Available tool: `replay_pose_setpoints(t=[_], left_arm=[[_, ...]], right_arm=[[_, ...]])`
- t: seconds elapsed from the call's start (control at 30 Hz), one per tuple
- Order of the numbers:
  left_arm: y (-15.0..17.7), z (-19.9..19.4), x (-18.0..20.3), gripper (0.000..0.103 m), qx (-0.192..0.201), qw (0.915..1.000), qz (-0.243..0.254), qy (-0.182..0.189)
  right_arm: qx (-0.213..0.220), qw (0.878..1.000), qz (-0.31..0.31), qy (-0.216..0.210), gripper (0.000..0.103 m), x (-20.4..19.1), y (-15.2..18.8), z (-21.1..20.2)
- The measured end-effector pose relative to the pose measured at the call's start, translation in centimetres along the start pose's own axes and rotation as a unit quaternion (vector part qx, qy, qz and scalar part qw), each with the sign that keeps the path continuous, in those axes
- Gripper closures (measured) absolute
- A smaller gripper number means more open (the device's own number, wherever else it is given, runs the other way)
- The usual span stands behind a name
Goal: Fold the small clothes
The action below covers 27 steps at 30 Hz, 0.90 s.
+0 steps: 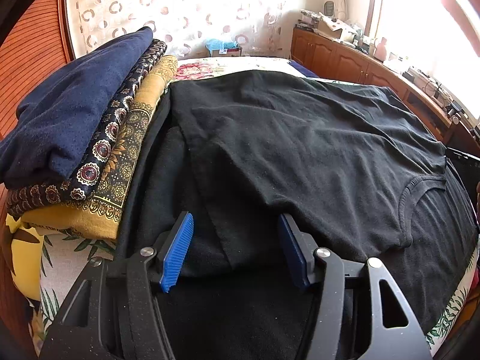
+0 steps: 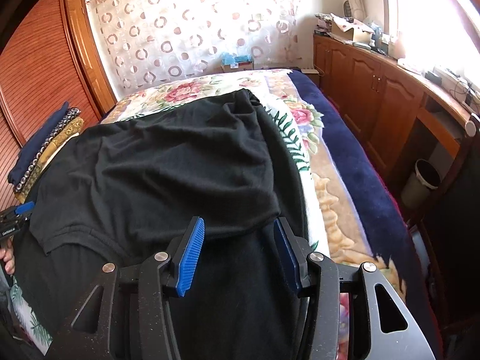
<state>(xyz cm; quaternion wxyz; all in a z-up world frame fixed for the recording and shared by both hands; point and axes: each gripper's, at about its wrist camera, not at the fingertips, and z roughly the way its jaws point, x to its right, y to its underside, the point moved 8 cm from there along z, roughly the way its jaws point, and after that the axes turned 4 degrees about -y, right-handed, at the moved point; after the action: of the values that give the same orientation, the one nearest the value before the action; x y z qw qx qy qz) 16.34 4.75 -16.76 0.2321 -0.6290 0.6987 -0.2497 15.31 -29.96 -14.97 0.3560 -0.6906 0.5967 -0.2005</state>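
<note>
Left wrist view: left tool (image 1: pixel 235 249) sits released, black t-shirt (image 1: pixel 300 138) spread on the bed just ahead, folded stack (image 1: pixel 81 138) beyond-left. Right tool (image 2: pixel 238 253) released too, straddling the shirt's edge. I'd pinch both layers evenly before folding.

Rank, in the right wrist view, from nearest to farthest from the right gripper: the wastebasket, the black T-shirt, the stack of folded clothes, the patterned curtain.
From the right gripper:
1. Black T-shirt, directly under the jaws.
2. Wastebasket, on the floor, right.
3. Stack of folded clothes, on the bed's left edge; close to the wastebasket in rank.
4. Patterned curtain, on the far wall.
</note>
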Motion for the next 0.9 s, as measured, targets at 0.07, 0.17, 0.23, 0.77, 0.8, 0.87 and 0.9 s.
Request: replay_pose_setpoints(t=[0.07, 0.17, 0.23, 0.77, 0.8, 0.87, 0.9], left_arm=[[0.0, 0.0, 0.0, 0.043, -0.001, 1.0, 0.0, 0.001], [0.0, 0.0, 0.0, 0.043, 0.0, 1.0, -0.001, 0.001], [0.0, -0.2, 0.0, 0.05, 0.002, 1.0, -0.001, 0.002], [-1.3, -4.6, -0.4, 0.1, 0.059, 0.9973, -0.015, 0.041], [-1.5, -5.1, -0.4, 0.1, 0.065, 0.9968, -0.015, 0.043], [-1.7, -6.1, -0.5, 0.1, 0.076, 0.996, -0.017, 0.045], [-1.8, -6.6, -0.5, 0.1, 0.08, 0.9956, -0.017, 0.045]], right_arm=[[-0.006, 1.0, 0.0, 0.004, 0.053, 0.2, -0.3, 0.7], [-0.011, 1.0, -0.01, 0.016, 0.053, 0.2, -0.6, 1.6], [-0.018, 1.0, -0.015, 0.02, 0.053, 0.1, -0.6, 2.3], [0.031, 0.997, -0.066, 0.016, 0.095, -1.3, -2.0, 0.5], [0.036, 0.997, -0.066, 0.013, 0.095, -1.4, -2.1, 0.2], [0.046, 0.997, -0.066, 0.008, 0.096, -1.7, -2.4, -0.5], [0.049, 0.997, -0.067, 0.004, 0.096, -1.9, -2.5, -0.8]])
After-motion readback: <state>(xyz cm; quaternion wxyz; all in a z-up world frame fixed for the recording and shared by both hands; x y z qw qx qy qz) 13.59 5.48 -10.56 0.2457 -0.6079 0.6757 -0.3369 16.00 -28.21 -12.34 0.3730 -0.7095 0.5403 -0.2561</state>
